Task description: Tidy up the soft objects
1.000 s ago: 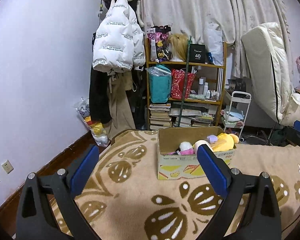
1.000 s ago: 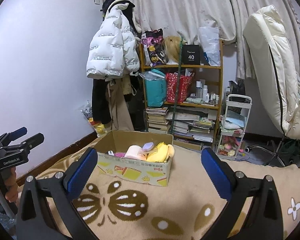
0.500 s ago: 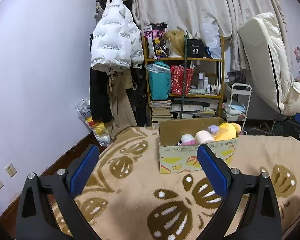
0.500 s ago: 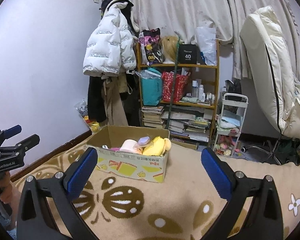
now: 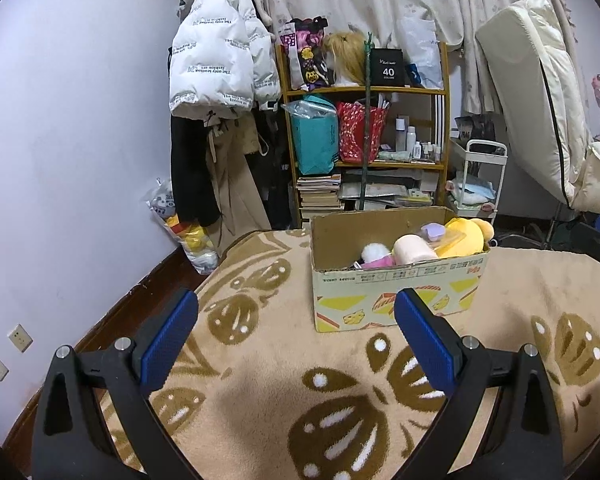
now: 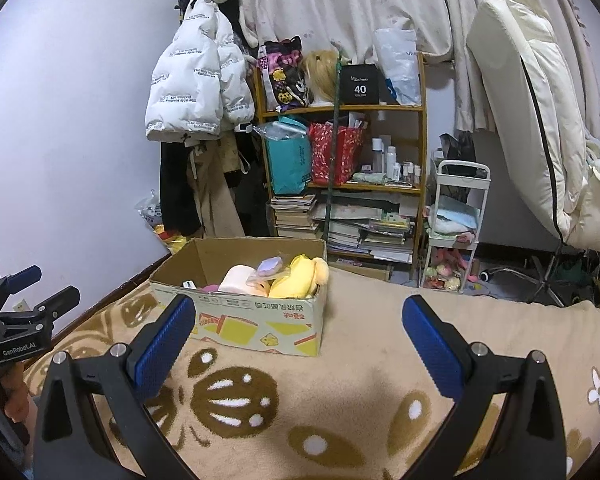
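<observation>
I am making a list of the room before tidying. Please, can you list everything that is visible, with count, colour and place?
cardboard box: one, brown with yellow print, on the rug
soft toys: several, yellow, cream, pink and lilac, inside the box
rug: one, beige with brown pattern, underfoot
puffer jacket: one, white, hanging by the wall
wooden shelf: one, holds bags, bottles and books
trolley: one, white, right of the shelf
mattress: one, cream, leaning at right
left gripper: blue pads, open, empty
right gripper: blue pads, open, empty
</observation>
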`<state>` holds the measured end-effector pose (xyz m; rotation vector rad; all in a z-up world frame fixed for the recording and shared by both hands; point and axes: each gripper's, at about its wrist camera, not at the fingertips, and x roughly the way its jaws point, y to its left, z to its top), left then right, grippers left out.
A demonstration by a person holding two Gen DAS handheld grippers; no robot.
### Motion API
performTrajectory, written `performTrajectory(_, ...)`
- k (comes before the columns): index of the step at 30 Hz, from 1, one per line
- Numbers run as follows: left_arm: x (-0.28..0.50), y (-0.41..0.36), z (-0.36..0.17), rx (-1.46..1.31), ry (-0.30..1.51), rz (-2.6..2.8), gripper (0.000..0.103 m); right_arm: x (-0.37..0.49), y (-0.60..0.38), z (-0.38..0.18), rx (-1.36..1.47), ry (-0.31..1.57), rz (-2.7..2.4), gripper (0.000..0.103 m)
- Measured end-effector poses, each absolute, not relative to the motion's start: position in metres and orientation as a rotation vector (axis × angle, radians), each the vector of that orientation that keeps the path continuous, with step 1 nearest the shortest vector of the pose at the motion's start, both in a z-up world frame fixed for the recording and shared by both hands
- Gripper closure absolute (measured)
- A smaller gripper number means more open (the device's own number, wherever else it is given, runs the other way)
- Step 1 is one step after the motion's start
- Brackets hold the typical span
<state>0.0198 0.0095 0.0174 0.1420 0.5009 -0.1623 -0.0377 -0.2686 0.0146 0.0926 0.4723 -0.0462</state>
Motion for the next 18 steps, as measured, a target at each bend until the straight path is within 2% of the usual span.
performTrajectory(18, 0.024, 0.0108, 0.0129, 0.127, 0.52, -0.152, 0.006, -0.0342, -0.2693, 0.006, 0.088, 0.483, -0.048, 0.0)
